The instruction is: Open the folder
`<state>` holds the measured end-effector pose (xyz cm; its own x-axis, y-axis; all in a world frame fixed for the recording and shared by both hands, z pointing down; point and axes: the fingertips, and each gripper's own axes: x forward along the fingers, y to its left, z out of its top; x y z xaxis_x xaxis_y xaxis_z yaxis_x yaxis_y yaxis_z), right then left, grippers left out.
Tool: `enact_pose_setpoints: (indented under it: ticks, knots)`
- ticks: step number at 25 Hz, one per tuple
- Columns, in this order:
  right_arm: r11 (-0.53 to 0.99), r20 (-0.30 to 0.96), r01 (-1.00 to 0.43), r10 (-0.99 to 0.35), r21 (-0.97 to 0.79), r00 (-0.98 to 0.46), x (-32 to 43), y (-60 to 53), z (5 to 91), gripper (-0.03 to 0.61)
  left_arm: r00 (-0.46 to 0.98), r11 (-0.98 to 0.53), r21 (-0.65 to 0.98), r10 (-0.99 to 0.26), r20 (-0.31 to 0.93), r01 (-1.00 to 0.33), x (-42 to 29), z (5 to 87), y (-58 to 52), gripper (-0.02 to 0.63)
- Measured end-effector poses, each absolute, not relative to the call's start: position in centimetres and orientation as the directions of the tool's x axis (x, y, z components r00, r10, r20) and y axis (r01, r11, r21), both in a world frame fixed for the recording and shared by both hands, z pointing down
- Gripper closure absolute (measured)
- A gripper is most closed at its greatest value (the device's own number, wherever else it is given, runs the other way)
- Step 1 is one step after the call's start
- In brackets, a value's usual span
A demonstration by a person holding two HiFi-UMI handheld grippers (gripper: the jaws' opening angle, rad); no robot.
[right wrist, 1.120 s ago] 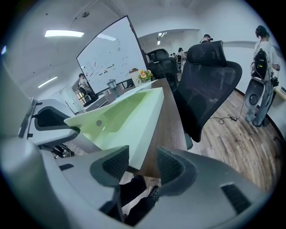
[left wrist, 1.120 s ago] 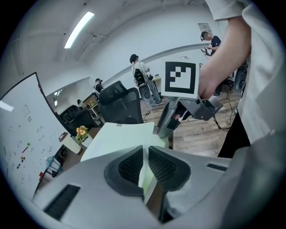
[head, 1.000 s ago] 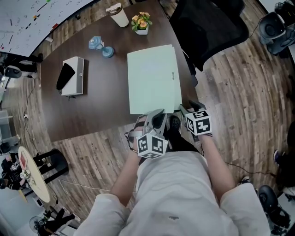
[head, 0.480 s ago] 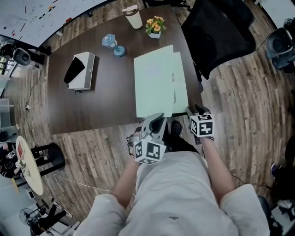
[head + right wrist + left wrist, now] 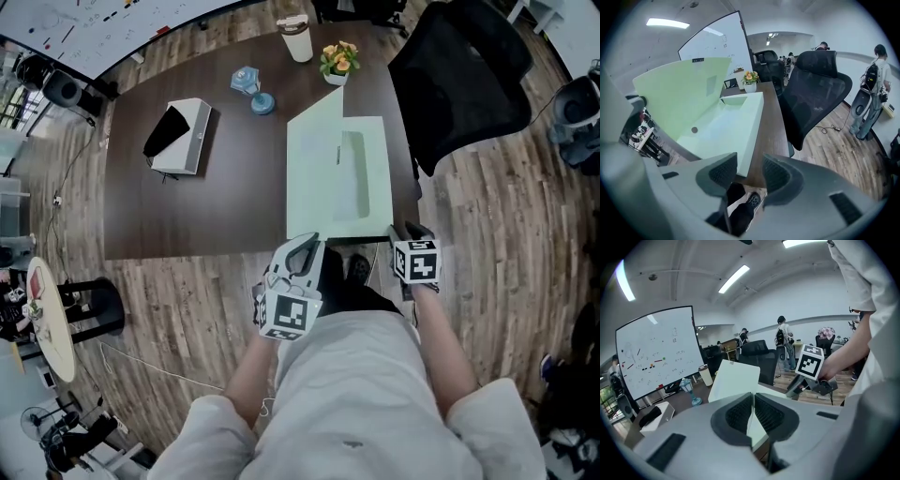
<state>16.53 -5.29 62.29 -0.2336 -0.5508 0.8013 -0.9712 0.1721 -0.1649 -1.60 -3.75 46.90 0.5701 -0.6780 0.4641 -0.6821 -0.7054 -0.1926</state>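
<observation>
Left gripper (image 5: 303, 249) is clamped on the near edge of the folder's cover (image 5: 309, 169), its jaws just drawn tighter, and has swung it from flat to half raised. Right gripper (image 5: 409, 232), jaws apart though narrowing, nothing between them, waits beside the folder (image 5: 367, 178) at the table's (image 5: 225, 192) near right edge. Opening looks about halfway done.

In the head view, the raised cover (image 5: 314, 169) of the folder (image 5: 366, 187) was hidden at its near corner behind the left gripper (image 5: 307, 246). The whiteboard (image 5: 75, 23) was cut off by the top edge — its markings were too small to be read. In the left gripper view, the cover's lower part was concealed by the jaw housing. In the right gripper view, a dark label (image 5: 698, 60) on the cover's rim could not be read — too small.
</observation>
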Motion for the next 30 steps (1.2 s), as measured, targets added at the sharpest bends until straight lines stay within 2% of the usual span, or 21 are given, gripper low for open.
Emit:
enact_pose_setpoints:
  ticks: [14,30]
  knots:
    - [0.187,0.811,-0.973,-0.542,-0.137,-0.219,16.4,-5.2,62.0,0.414,0.422,-0.525,-0.192,-0.813,0.400,-0.829,-7.2,45.4,-4.2,0.600]
    - [0.248,0.820,-0.967,-0.539,-0.066,-0.194,15.6,-5.2,62.0,0.430,0.186,-0.300,-0.201,-0.876,0.445,-0.933,-13.1,47.7,-3.9,0.606]
